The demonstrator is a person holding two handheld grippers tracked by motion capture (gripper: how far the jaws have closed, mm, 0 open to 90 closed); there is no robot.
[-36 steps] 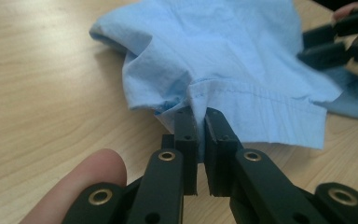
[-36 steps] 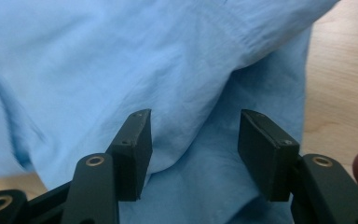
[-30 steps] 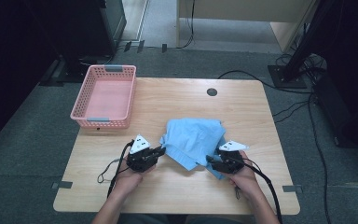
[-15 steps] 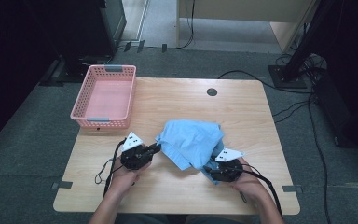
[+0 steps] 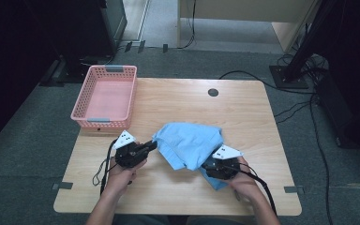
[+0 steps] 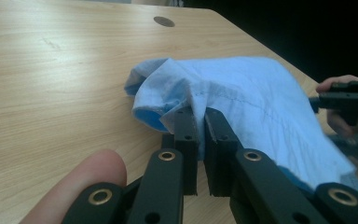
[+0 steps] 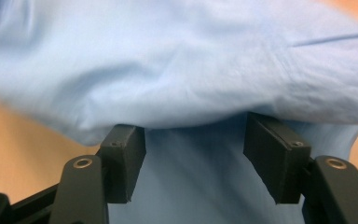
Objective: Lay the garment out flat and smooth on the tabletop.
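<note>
A crumpled light blue cotton garment lies on the pale wooden surface, toward the near edge and to the right of the pink perforated plastic basket. What kind of garment it is cannot be made out; the folds hide its shape, though a stitched seam and a rolled hem show in the left gripper view. The cloth is thin, matte and softly creased.

The left hand-held gripper has its two black jaws pressed nearly together, pinching a fold at the garment's edge farthest from the right hand-held gripper. A fingertip is cut off at the bottom of that view.

The right hand-held gripper sits at the garment's near right corner, its jaws spread wide with blue cloth draped over and between them; they do not close on it. Its view is blurred and the jaw tips are hidden under the fabric.

A round dark grommet sits in the surface beyond the garment. No writing is readable anywhere.
</note>
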